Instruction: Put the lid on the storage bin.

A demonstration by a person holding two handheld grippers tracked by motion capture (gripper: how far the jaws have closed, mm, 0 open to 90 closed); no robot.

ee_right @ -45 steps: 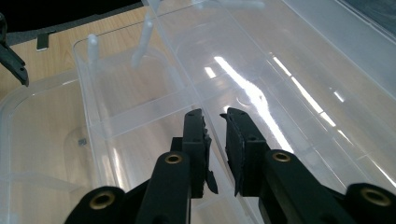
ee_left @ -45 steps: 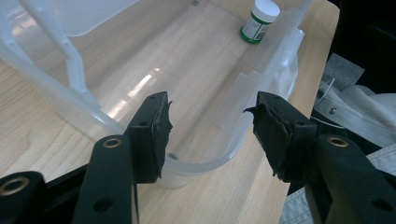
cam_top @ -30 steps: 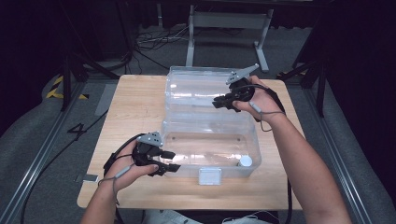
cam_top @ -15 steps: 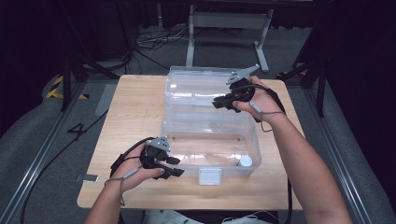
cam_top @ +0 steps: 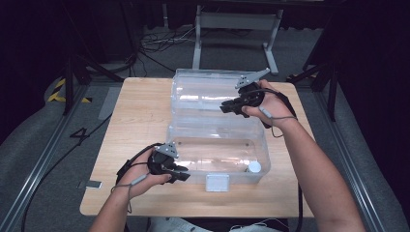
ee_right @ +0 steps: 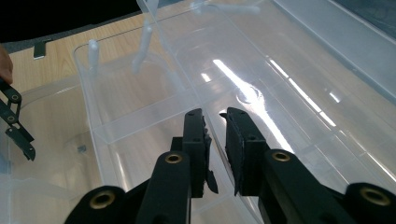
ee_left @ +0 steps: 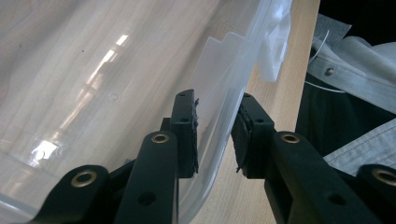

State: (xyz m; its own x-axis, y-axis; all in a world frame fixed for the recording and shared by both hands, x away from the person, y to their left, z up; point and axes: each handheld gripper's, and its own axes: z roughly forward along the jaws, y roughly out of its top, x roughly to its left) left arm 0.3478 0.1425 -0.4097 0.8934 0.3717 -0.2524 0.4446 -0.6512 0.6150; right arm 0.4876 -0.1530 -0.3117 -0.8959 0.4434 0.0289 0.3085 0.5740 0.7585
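Jaws of left gripper (ee_left: 214,135) closing around the clear box (cam_top: 217,154) front wall, right gripper (ee_right: 215,144) clamped on lid (cam_top: 203,94); I'd seat pads squarely before lifting.

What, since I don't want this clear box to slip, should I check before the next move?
1. Left tool astride the near wall of the box: ok; its jaws have just been closing with the wall between them.
2. Left pads pressing firmly on that wall: cannot tell.
3. Right tool clamped on the edge of the lid: ok.
4. Inside of the box free of loose things: not ok, a small white round thing lies in its near right corner.
5. Box resting fully on the table: ok.
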